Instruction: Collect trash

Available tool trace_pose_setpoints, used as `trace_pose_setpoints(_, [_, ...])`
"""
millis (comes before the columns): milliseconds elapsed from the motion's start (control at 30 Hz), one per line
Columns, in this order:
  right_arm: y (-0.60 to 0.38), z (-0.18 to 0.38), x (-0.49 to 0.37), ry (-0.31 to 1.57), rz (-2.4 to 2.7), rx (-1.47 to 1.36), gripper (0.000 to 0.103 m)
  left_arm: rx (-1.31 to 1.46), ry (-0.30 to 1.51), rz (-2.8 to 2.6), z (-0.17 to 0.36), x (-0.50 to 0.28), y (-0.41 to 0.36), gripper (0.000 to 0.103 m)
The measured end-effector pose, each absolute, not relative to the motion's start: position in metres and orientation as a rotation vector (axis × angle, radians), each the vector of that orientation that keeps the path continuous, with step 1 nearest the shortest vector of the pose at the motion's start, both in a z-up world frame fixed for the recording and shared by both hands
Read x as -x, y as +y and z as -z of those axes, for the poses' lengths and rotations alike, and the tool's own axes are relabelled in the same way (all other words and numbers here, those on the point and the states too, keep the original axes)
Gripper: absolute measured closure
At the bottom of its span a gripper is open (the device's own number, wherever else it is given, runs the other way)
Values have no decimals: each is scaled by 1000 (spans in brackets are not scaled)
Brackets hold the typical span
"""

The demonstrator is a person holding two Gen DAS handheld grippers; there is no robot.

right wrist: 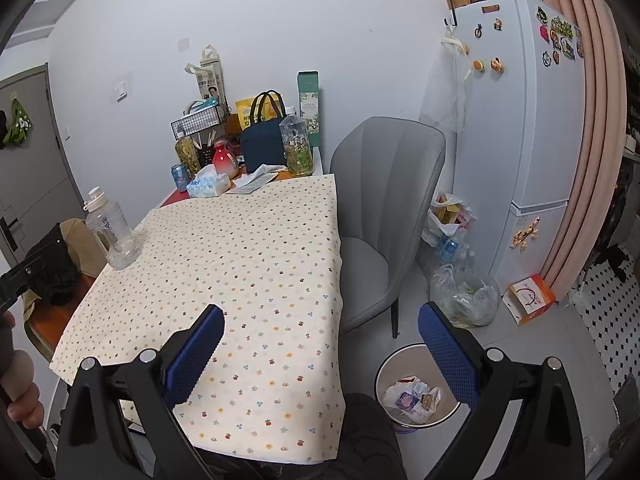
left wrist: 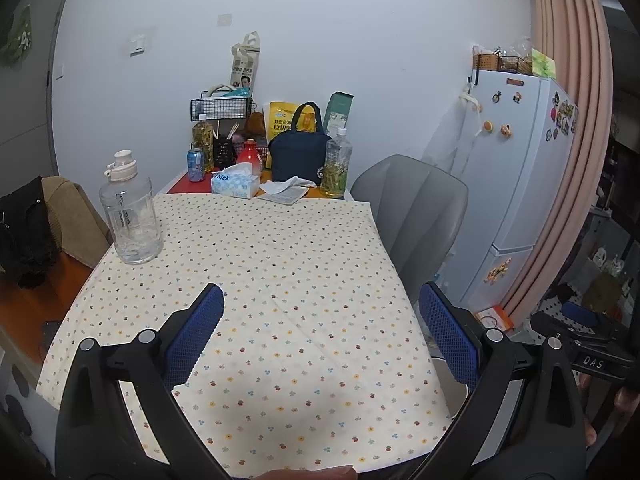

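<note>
Hovering: two empty tools (left wrist: 320, 328) (right wrist: 320, 340), jaws apart; one bin (right wrist: 418, 390).

A lived-in home dining corner: a worktop under a flower-dotted tablecloth (right wrist: 256, 248), a grey upholstered chair (right wrist: 384, 208) beside it, a white fridge (right wrist: 516, 120) covered in magnets, a pink curtain (right wrist: 592, 128), a tissue box (left wrist: 236, 185), drink bottles, and a small waste bin (right wrist: 416, 392) on the floor.

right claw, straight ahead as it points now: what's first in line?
Probably the grey upholstered chair beside the table. The open right claw hovers over the dotted cream tablecloth's right edge, aimed slightly down, so it might clip that edge first; depth is unclear.
</note>
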State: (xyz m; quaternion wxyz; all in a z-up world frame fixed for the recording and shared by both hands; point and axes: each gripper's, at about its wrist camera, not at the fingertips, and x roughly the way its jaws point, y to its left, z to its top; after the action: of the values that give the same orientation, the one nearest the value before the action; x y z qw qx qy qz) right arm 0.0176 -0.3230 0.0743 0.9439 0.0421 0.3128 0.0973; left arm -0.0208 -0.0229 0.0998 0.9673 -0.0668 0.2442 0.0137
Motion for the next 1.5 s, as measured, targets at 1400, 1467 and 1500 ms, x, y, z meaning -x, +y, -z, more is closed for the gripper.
trace_pose_setpoints(1400, [-316, -64, -20, 643, -198, -85, 8, 183, 514, -47, -79, 25, -2, 6])
trace_pose_setpoints(1467, [-316, -63, -21, 643, -198, -85, 8, 184, 516, -47, -78, 25, -1, 6])
trace_pose_setpoints(1500, [-316, -63, -21, 644, -198, -85, 8, 184, 517, -47, -78, 24, -1, 6])
